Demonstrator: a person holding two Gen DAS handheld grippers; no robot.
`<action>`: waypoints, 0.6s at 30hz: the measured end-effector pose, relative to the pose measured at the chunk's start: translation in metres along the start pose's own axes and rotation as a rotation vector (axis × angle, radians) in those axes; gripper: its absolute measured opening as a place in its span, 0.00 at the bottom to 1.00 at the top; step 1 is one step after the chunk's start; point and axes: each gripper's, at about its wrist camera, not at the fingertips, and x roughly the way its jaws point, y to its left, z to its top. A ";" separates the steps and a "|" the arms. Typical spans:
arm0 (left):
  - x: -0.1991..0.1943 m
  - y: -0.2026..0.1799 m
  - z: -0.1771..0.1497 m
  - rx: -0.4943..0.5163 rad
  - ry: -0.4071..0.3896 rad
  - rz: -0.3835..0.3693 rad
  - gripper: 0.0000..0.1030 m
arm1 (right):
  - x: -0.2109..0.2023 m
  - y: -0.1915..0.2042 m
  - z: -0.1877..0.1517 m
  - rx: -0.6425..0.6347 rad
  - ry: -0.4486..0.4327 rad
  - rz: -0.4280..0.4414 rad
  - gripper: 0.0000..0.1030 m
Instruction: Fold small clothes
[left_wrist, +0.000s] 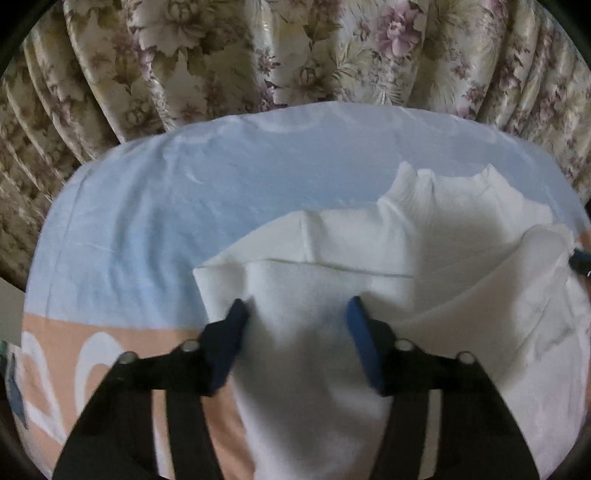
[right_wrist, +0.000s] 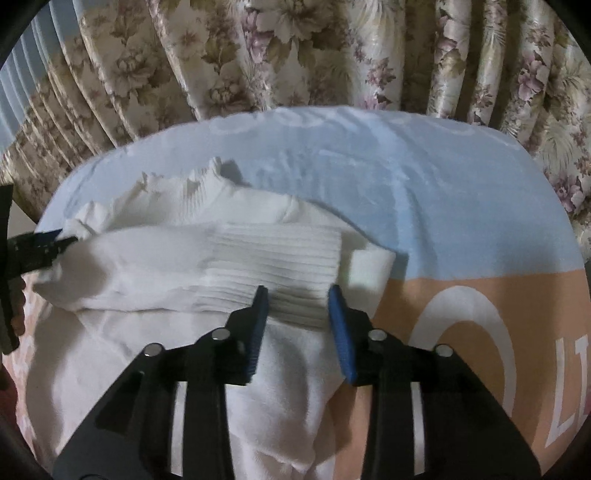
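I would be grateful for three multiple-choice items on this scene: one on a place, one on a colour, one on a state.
1. Where is the white knit sweater's ribbed cuff?
A between the right gripper's fingers
B on the floor
C inside a box

2. What colour is the far part of the printed bed sheet?
A green
B pale blue
C black

3. How does the sweater's sleeve lie?
A hanging off the edge
B rolled into a ball
C folded across the body

Key:
1 A: the cuff sits between the blue pads.
2 B: pale blue shows beyond the sweater.
3 C: the sleeve crosses the body.
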 end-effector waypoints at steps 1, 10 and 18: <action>0.001 0.001 0.000 -0.006 -0.003 0.005 0.39 | -0.001 0.000 0.000 -0.013 -0.010 -0.027 0.01; -0.018 0.026 -0.004 -0.117 -0.059 -0.057 0.09 | -0.056 -0.001 -0.022 0.029 -0.075 0.056 0.02; -0.040 0.004 -0.014 -0.014 -0.068 -0.035 0.77 | -0.044 0.001 -0.037 -0.006 -0.045 -0.011 0.10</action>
